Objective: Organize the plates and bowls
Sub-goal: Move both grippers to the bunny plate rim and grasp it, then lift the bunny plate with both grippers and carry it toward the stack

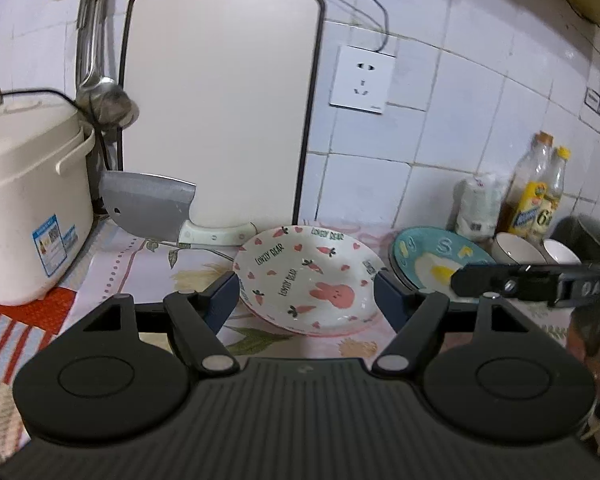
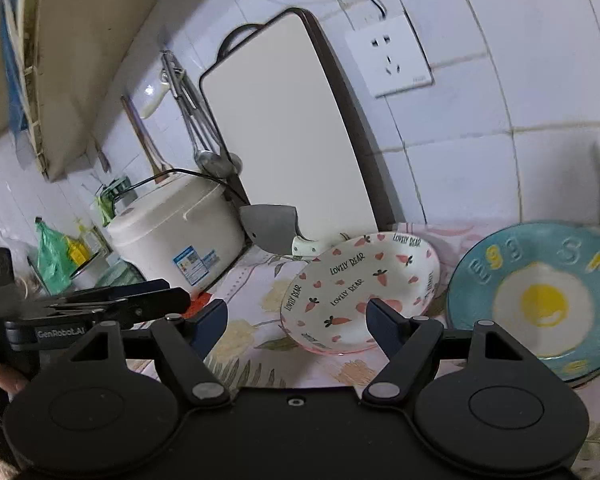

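A white plate with pink rabbit and carrot prints (image 1: pixel 306 276) (image 2: pixel 360 288) lies on the flowered counter cloth. A blue plate with a fried-egg picture (image 1: pixel 432 260) (image 2: pixel 540 300) lies to its right. Two white bowls (image 1: pixel 516 248) stand behind the blue plate. My left gripper (image 1: pixel 304 300) is open and empty, its fingers on either side of the rabbit plate's near edge. My right gripper (image 2: pixel 296 316) is open and empty, just in front of the rabbit plate's left part. Its fingers also show in the left wrist view (image 1: pixel 512 278) over the blue plate.
A cleaver (image 1: pixel 152 208) leans against a tall white cutting board (image 1: pixel 220 112) at the tiled wall. A white rice cooker (image 1: pixel 28 208) stands at the left. Oil bottles (image 1: pixel 536 196) and a white packet (image 1: pixel 480 208) stand at the right by the wall.
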Available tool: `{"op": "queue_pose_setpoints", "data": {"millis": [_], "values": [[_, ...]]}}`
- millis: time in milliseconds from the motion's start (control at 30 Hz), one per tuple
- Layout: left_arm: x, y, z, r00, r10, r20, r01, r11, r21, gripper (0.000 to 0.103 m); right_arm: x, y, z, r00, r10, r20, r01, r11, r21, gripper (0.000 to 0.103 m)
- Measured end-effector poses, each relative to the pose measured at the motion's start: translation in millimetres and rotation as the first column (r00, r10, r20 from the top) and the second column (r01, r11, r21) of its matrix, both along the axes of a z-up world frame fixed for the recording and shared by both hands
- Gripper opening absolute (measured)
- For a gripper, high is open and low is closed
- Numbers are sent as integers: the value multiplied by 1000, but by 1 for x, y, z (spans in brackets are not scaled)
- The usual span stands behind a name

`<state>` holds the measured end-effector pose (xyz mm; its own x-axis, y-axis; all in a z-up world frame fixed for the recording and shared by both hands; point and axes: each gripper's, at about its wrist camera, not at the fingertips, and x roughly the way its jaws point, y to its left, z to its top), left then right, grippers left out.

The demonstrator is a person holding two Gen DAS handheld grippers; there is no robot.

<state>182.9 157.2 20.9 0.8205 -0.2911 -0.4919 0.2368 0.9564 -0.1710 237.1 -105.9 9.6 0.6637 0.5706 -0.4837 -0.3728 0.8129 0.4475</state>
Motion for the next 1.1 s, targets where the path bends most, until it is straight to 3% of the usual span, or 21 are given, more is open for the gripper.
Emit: {"op": "queue_pose_setpoints", "data": {"millis": [167,433,600,700,833,933,1000,1100], "values": [[25,8,-30,999,25,-35,-26,999,-35,73,15,22,-28,999,-19,-44,15,997,-81,80],[77,15,-70,980,75,-182,-90,993,-76,67,43,27,-65,975,-55,-215,51,998,-25,80],[104,22,-91,960,88,-264,-123,985,-120,50,60,23,-87,938,-124,-322,154,986,69,74],[112,21,-101,951,88,-297,-131,983,-131,36,68,23,-97,920,-175,-351,213,975,70,68],[111,13,-106,958,77,-277,-104,991,-85,33,73,21,-104,910,-201,-363,251,963,95,62],[115,10,-109,956,88,-281,-115,990,-79,24,75,20,-106,907,-219,-360,270,958,97,59],[119,6,-112,954,98,-282,-119,991,-60,17,75,19,-106,901,-232,-366,286,953,98,53],[122,8,-119,947,100,-306,-137,985,-101,17,73,11,-112,882,-268,-388,331,938,105,29]]}}
